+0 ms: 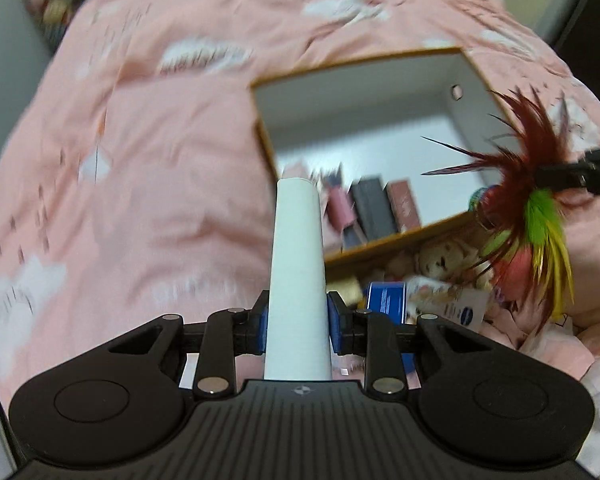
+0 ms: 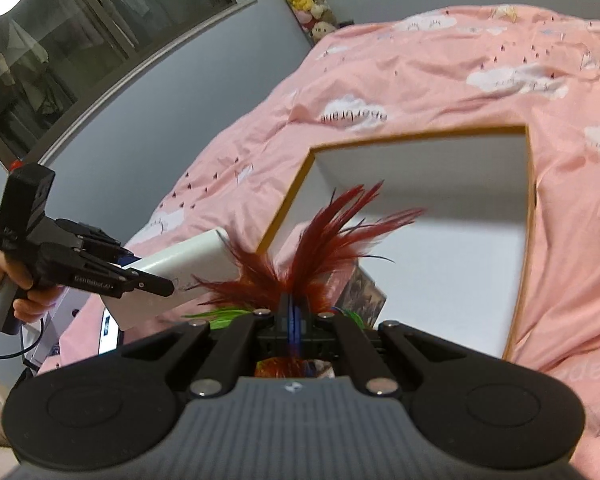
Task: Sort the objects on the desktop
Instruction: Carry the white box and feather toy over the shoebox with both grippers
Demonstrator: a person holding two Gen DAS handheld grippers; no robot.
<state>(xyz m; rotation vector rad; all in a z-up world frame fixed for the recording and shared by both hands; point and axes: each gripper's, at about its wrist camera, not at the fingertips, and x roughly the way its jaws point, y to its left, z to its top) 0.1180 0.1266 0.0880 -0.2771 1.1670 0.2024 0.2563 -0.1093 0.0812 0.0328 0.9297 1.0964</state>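
My left gripper point(image 1: 297, 320) is shut on a flat white box point(image 1: 298, 280) that sticks out forward; it also shows in the right wrist view point(image 2: 180, 276). My right gripper point(image 2: 293, 312) is shut on a feather toy point(image 2: 320, 252) with dark red, green and yellow feathers, also seen at the right of the left wrist view point(image 1: 524, 200). Both are held near an open white box with an orange rim point(image 1: 380, 92), point(image 2: 480, 240) lying on a pink bedspread. Small boxes point(image 1: 374, 208) stand in its near corner.
The pink cloud-print bedspread point(image 1: 140, 160) covers the whole surface. A plush toy point(image 1: 440, 258), a blue box point(image 1: 384, 300) and a white tube point(image 1: 456, 304) lie in front of the open box. A grey wall and window point(image 2: 80, 40) stand at left.
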